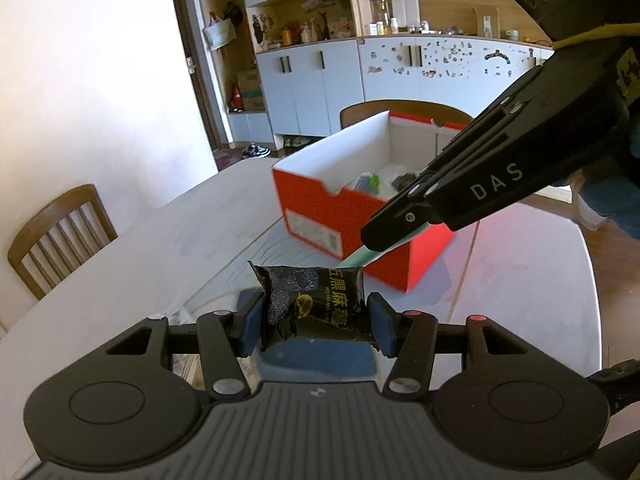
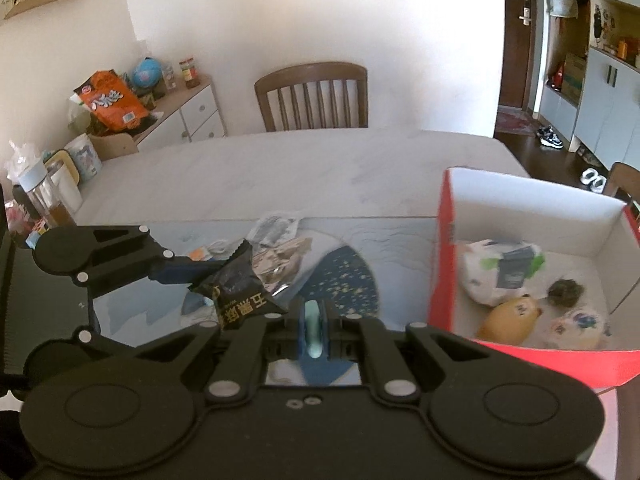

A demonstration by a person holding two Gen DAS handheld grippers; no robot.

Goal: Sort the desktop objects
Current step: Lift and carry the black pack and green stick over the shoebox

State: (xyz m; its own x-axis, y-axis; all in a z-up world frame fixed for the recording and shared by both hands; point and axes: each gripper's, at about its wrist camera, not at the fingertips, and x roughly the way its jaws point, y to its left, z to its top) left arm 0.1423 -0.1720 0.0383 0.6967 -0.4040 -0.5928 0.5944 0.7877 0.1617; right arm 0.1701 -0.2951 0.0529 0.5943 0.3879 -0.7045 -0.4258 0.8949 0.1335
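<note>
My left gripper point(image 1: 316, 320) is shut on a black snack packet point(image 1: 316, 304) with gold lettering, held above the pale table point(image 1: 160, 248). In the right wrist view the same packet point(image 2: 240, 292) hangs at the left gripper's blue pads. My right gripper point(image 2: 312, 332) is shut on a thin mint-green object point(image 2: 312, 330); its tip point(image 1: 366, 256) sticks out below the right gripper in the left wrist view. The red box point(image 1: 344, 208) with white inner walls stands open just beyond both grippers. It holds several items, among them a white printed pouch point(image 2: 496, 272) and a yellow-brown object point(image 2: 508, 316).
Loose papers and packets point(image 2: 276, 248) and a dark blue starry disc point(image 2: 348, 284) lie on the table left of the box point(image 2: 440, 264). Wooden chairs point(image 2: 312, 96) stand at the table's edges. Bottles and bags crowd the far left corner point(image 2: 44, 192).
</note>
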